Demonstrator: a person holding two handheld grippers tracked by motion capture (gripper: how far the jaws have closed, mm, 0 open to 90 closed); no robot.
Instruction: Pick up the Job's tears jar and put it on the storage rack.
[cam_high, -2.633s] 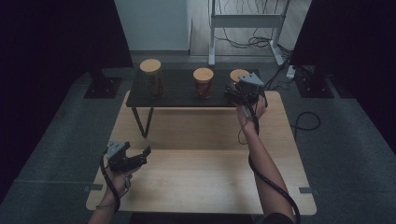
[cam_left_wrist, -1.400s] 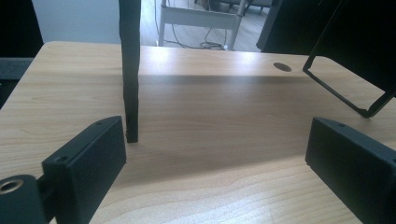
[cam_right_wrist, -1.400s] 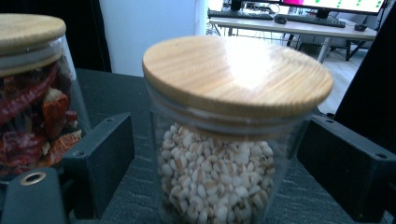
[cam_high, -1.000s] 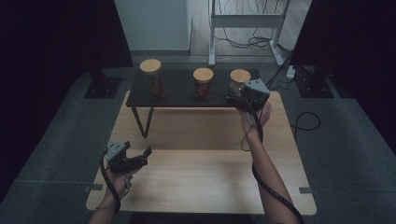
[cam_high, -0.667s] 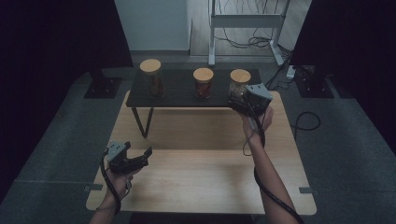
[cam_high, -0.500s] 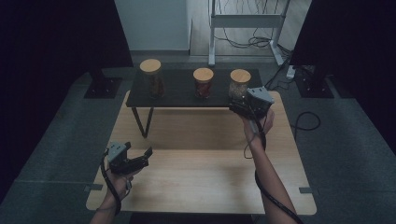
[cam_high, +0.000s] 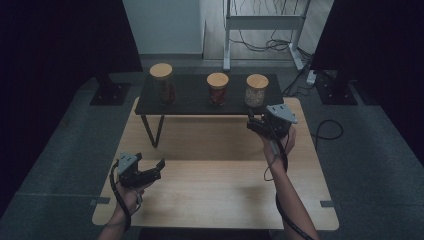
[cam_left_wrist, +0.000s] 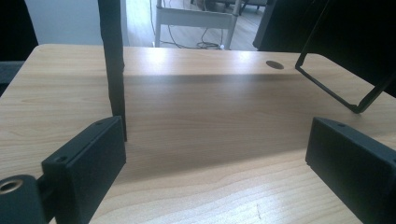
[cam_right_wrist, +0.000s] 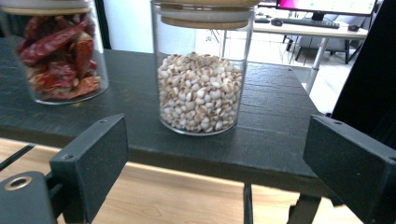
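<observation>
1. Retreat: we have drawn the right hand-held gripper (cam_high: 256, 125), jaws apart, back from the jar of pale grains (cam_right_wrist: 202, 79) on the black shelf (cam_right_wrist: 275, 121).
2. We keep the left hand-held gripper (cam_high: 156, 169) spread over the surface (cam_high: 225, 195).

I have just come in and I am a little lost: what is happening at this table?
A person holds a gripper in each hand. The right gripper, jaws open, sits just in front of the jar of pale grains on the black shelf, not touching it. The left gripper, also open, hovers over the wooden table.
</observation>
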